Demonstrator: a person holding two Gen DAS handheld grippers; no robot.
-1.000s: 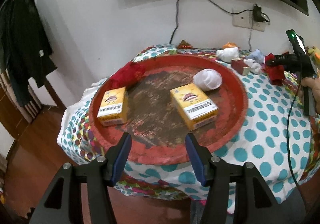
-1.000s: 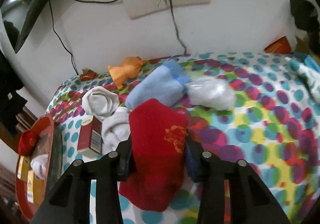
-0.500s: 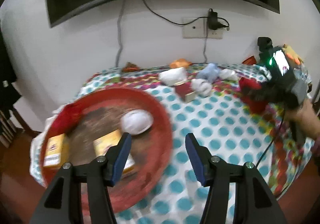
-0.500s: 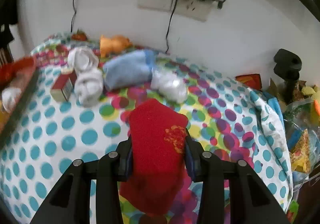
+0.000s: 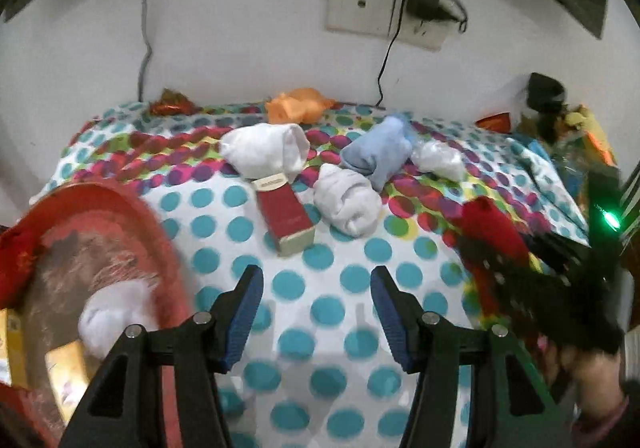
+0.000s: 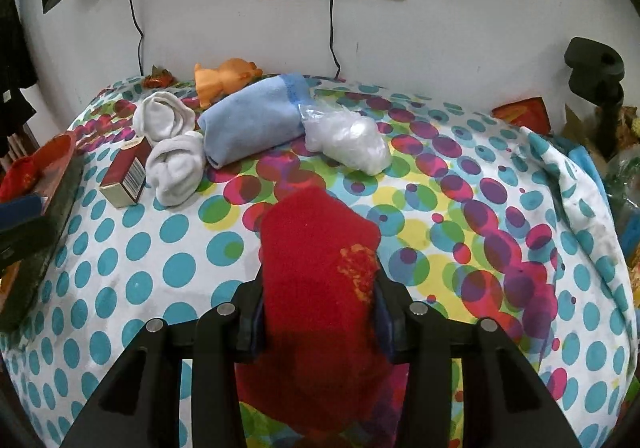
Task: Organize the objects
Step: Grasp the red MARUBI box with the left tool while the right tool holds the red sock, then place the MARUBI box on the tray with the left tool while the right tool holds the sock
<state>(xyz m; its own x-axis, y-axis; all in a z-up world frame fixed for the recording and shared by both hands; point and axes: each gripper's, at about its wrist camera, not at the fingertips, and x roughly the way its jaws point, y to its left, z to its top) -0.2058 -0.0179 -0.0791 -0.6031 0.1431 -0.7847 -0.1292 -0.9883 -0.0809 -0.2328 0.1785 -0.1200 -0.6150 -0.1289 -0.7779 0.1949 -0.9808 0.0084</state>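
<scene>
My right gripper (image 6: 318, 288) has a red sock (image 6: 316, 248) between its pads, which still touch both sides of it while the jaws are opening. The sock hangs down to the dotted cloth. In the left wrist view that gripper (image 5: 560, 272) and the red sock (image 5: 492, 224) are blurred at the right. My left gripper (image 5: 316, 276) is open and empty above the cloth. Just beyond it lie a dark red box (image 5: 286, 216) and a rolled white sock (image 5: 348, 200). The red tray (image 5: 160, 232) is at the left with a white sock ball (image 5: 108, 320).
Near the wall lie another white sock (image 6: 162, 116), a blue roll (image 6: 252, 120), a clear plastic bag (image 6: 348, 140) and an orange toy (image 6: 224, 78). Yellow boxes (image 5: 68, 372) and a red sock (image 5: 16, 260) sit in the tray. Clutter (image 6: 592, 88) stands past the table's right edge.
My left gripper has swung right, from over the tray to over the cloth in front of the red box. The right gripper has rolled level, with the red sock still in it.
</scene>
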